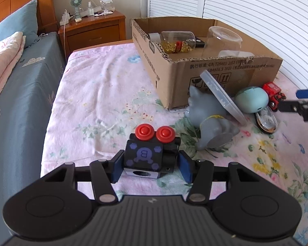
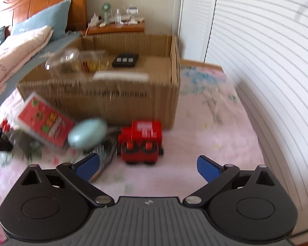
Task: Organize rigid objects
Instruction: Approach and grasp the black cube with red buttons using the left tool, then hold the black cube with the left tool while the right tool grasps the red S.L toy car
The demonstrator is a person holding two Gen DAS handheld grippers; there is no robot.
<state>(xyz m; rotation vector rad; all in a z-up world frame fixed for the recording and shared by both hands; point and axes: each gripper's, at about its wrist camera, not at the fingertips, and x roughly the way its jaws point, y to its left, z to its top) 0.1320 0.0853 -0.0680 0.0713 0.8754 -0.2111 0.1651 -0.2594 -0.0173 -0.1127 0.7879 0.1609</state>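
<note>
Two grippers are catalogued over a bed spread with a pink floral sheet [image 1: 96, 86]

Item 1, left gripper [image 1: 149, 164]: closed on a black toy block with two red knobs [image 1: 152, 153]; the blue pads are pressed to its two sides, and the block appears held just clear of the sheet, near the bed's front edge. Step judged in hand: the block has been gripped and is to be carried to the cardboard box [image 1: 174, 69]

Item 2, right gripper [image 2: 148, 167]: jaws spread wide, nothing between them; a red toy truck [image 2: 141, 141] is seen just ahead on the sheet, close to the box's near wall. This view is blurred

Item 3, box contents: a clear jar lying on its side with yellow and red pieces [image 1: 177, 41], a clear plastic tub [image 1: 223, 39], a dark flat device [image 2: 125, 59]

Item 4, still unsorted beside the box's near wall: a grey animal figure [image 1: 211, 121], a clear lid [image 1: 223, 96] leaning on it, a pale green egg-shaped case [image 1: 251, 98]

Next move, as judged: the block is to be lifted over the box's near wall and released inside, clear of the jar; the truck is likely to be taken next by the right gripper

Room: a second bed in blue bedding [image 1: 30, 94] to the left, a wooden nightstand [image 1: 92, 30] with a small fan [image 1: 76, 3], white louvred doors [image 1: 256, 10] behind
</note>
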